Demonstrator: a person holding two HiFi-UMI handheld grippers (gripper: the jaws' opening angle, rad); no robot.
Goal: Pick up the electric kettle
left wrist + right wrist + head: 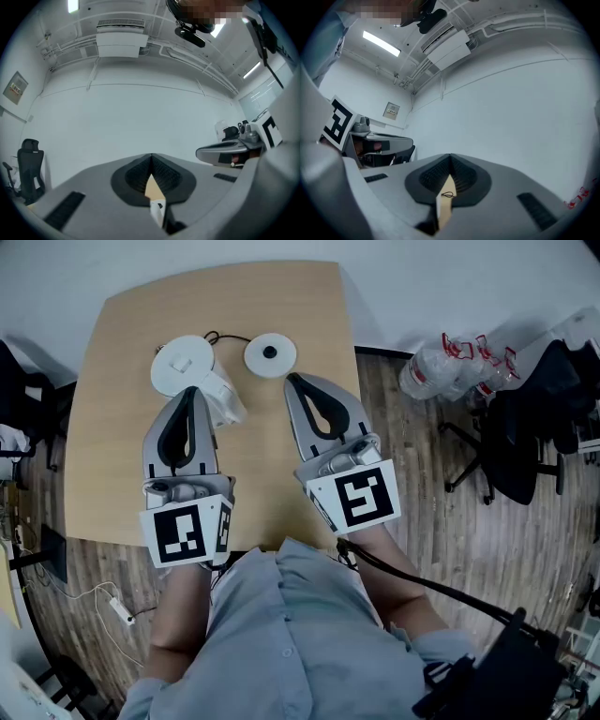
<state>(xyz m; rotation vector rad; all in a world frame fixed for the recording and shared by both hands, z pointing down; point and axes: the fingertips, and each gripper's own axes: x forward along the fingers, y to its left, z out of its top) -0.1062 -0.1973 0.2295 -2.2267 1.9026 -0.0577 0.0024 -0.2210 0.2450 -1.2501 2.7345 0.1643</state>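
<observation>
White plastic electric kettle [183, 365] sits at the far end of the tan wooden table [112, 427], beside its round white base [270, 354]; left gripper [191, 397] and right gripper [293, 382] hover pinched together, empty; I'd spread one wide, then take the handle squarely.

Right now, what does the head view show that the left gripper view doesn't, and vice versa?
Only the head view shows the white electric kettle clearly, its round base and plastic bottles on the floor. Only the left gripper view: the wall air conditioner and a small framed notice. Both: the left gripper, jaws together, the right gripper and some wooden table.
</observation>
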